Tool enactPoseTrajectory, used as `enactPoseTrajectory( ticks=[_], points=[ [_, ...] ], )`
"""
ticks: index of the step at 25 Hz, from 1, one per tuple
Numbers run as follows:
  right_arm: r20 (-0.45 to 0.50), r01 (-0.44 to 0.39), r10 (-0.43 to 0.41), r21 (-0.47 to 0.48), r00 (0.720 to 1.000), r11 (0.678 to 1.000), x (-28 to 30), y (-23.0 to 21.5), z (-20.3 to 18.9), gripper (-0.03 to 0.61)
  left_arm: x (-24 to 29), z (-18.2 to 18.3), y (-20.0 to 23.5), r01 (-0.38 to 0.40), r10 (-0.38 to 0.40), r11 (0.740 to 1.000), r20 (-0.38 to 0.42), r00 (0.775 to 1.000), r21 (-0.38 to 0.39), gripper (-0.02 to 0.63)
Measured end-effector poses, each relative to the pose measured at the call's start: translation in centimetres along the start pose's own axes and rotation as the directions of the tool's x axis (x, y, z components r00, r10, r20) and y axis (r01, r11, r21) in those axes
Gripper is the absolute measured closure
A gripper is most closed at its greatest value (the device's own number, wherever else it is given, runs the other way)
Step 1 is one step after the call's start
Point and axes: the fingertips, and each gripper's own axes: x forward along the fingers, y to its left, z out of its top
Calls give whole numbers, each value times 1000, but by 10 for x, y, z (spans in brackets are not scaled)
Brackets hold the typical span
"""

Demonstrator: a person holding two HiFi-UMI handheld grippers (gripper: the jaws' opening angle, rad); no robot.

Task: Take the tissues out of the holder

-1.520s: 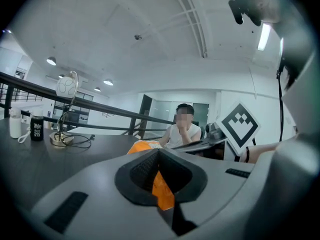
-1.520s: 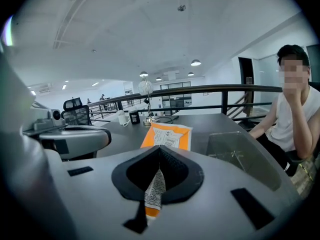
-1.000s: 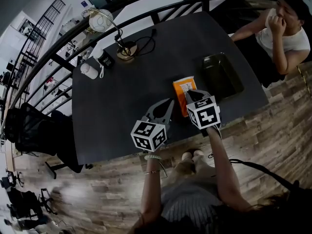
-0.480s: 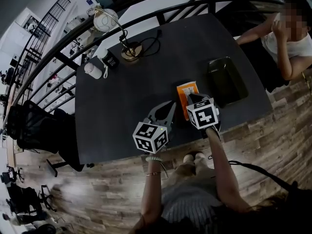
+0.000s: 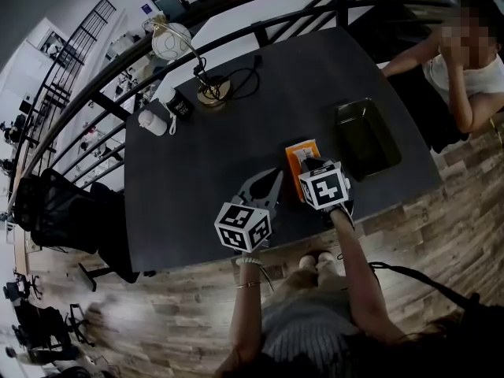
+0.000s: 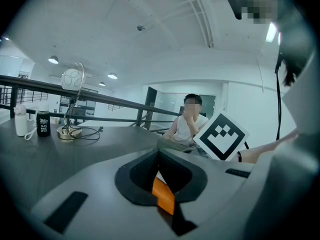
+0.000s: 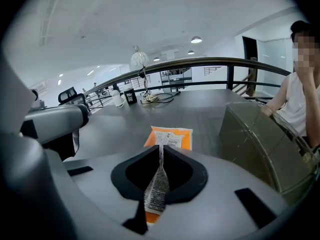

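An orange tissue pack [image 5: 300,154] lies flat on the dark table [image 5: 213,172], just left of the dark rectangular holder [image 5: 364,136]. My right gripper [image 5: 309,165] is over the pack's near end. In the right gripper view its jaws are shut on the pack's white printed flap [image 7: 159,181], with the orange pack [image 7: 170,136] beyond. My left gripper [image 5: 272,181] is at the pack's left edge. In the left gripper view its jaws are shut with an orange edge of the pack [image 6: 163,195] pinched between them.
A globe lamp [image 5: 173,42] with its cable, a black can [image 5: 179,105] and a white bottle [image 5: 150,120] stand at the far left of the table. A person [image 5: 465,69] sits at the far right corner. A black chair [image 5: 63,211] is beside the table's left side.
The head view has shifted slightly. Both grippers stay at the tissue pack, and the right one covers a little more of its near end.
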Motion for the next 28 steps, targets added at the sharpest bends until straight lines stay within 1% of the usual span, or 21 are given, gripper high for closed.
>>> enactPoseTrajectory(
  ticks=[3, 8, 12, 14, 15, 18, 21, 24, 26, 28],
  points=[
    [4, -4, 4, 14, 1000, 1000, 1, -2, 1, 563, 2, 1, 0, 6, -6, 1000, 2, 1000, 1, 606],
    [21, -11, 11, 8, 1000, 1000, -1, 0, 3, 552, 3, 6, -3, 18, -18, 1000, 24, 1000, 8, 606],
    [35, -34, 35, -21, 999, 999, -5, 4, 6, 551, 4, 14, -6, 25, -25, 1000, 51, 998, 7, 606],
    [42, -52, 53, -44, 998, 998, -8, 7, 7, 529, 3, 18, -7, 28, -28, 1000, 63, 998, 10, 606],
    [50, -60, 63, -52, 997, 997, -11, 8, 10, 518, 2, 20, -8, 29, -30, 999, 70, 997, 13, 606],
    [107, -79, 87, -71, 990, 994, -30, 8, 26, 517, -1, 30, -11, 33, -36, 999, 93, 995, 25, 606],
    [187, -126, 143, -96, 972, 987, -57, 16, 46, 518, -7, 42, -13, 41, -45, 998, 125, 991, 37, 606],
    [276, -193, 226, -143, 934, 971, -84, 31, 64, 528, -15, 56, -20, 52, -62, 997, 157, 986, 63, 606],
    [330, -202, 249, -169, 911, 965, -100, 38, 77, 543, -21, 65, -27, 62, -76, 995, 178, 981, 84, 606],
    [378, -193, 256, -197, 890, 961, -115, 41, 90, 557, -25, 74, -35, 68, -87, 992, 200, 976, 103, 606]
  ],
)
